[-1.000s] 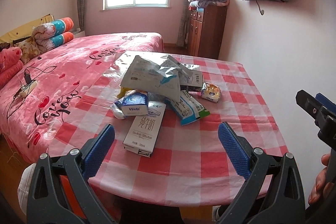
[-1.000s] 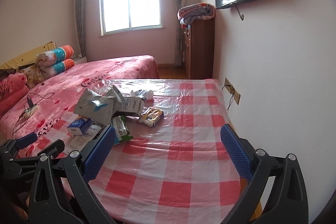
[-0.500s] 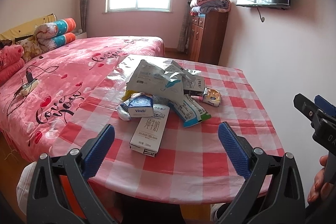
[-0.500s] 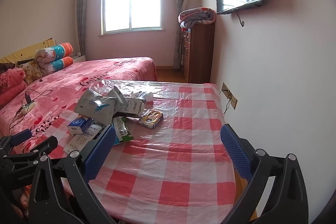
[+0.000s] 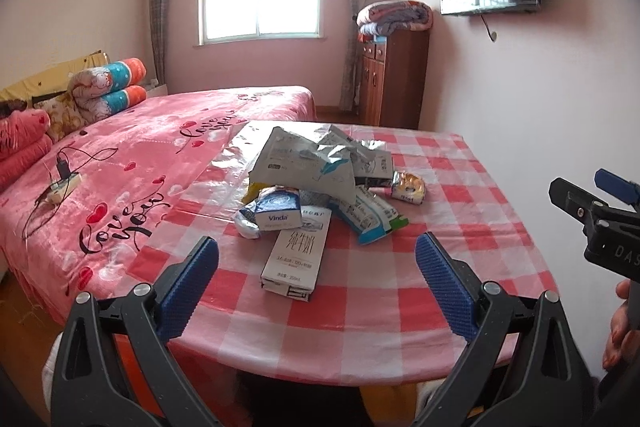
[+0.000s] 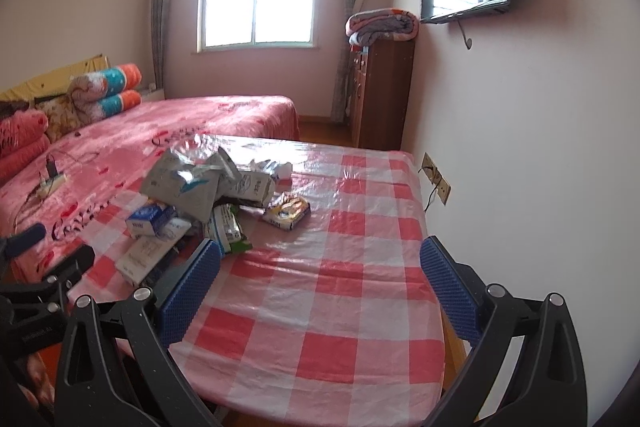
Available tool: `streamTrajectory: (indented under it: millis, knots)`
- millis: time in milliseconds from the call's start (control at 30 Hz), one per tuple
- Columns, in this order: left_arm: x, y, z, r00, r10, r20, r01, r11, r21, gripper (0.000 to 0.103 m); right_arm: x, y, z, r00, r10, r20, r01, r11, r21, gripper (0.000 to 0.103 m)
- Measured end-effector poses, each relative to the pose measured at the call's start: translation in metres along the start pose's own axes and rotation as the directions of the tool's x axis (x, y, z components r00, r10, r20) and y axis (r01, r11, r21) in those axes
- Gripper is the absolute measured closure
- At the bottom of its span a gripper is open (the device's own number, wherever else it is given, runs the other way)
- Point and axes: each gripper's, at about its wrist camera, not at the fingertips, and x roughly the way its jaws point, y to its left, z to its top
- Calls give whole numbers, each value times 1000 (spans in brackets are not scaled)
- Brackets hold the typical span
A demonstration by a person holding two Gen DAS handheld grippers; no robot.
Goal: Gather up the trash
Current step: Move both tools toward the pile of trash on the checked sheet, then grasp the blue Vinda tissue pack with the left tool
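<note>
Hovering before checked worktop [image 5: 360, 307]: left gripper [image 5: 316, 283] and right gripper [image 6: 320, 287], both spread wide, empty; trash pile [image 5: 320, 183] ahead.

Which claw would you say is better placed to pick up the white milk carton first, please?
Left. The left claw is open with the milk carton right between its fingers, while the open right claw faces bare tablecloth beside the pile.

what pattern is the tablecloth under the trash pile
Pink, red and white checks on the tablecloth, clearest in the right wrist view.
</note>
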Motion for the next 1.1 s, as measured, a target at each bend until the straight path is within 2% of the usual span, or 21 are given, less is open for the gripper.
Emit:
streamTrajectory:
  millis: [167, 400, 600, 733, 933, 1100]
  knots:
    - [0, 9, 2, 999, 33, 10, -33, 997, 70, 4, 13, 2, -7, 998, 28, -62, -30, 999, -30, 4]
    - [17, 36, -5, 997, -6, -74, 7, 1000, 9, 4, 37, 3, -10, 984, 136, -117, -137, 991, -3, 4]
    - [33, 42, 0, 993, 1, -122, 5, 999, 48, 4, 65, -3, -7, 957, 233, -174, -227, 972, 56, 4]
    - [48, 50, 12, 989, -4, -147, 8, 1000, 24, 4, 84, -3, -8, 944, 262, -201, -253, 965, 69, 4]
    - [88, 55, 22, 970, -31, -243, 31, 1000, -3, 4, 110, -4, -9, 907, 347, -240, -328, 937, 118, 4]
    - [117, 54, 38, 965, -38, -259, 39, 999, -3, 4, 128, -6, -5, 882, 399, -252, -372, 916, 147, 4]
